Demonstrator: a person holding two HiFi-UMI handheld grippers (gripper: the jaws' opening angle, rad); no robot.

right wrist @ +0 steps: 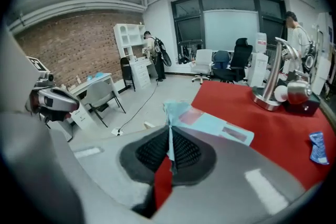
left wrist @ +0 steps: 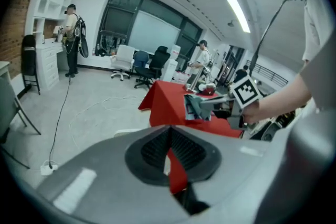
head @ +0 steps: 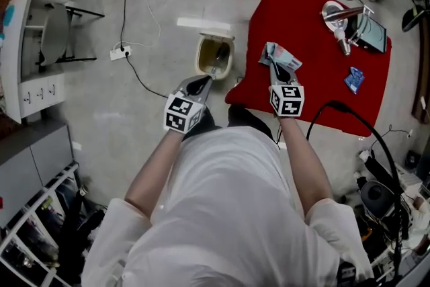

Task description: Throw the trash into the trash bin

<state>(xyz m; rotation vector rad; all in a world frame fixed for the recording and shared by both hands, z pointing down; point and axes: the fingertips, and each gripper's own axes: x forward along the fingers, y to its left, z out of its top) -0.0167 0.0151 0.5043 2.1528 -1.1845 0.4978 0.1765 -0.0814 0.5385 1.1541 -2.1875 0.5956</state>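
Two tools reach out at frame centre. Nearer, the left tool (head: pixel 213 72), jaws together and empty, hangs by the cream trash bin (head: pixel 200 58) on the floor. Beyond, the right tool (head: pixel 274 68) is clamped on a crumpled pale-blue wrapper (head: pixel 282 57) over the left part of the red counter (head: pixel 316 44).

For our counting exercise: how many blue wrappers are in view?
2. One wrapper pinched in the right gripper; another wrapper on the red table, right side. More may be hidden.

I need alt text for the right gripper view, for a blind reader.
The right gripper is shut on a pale blue wrapper. Beyond it stands a red table with a metal stand and a small blue packet.
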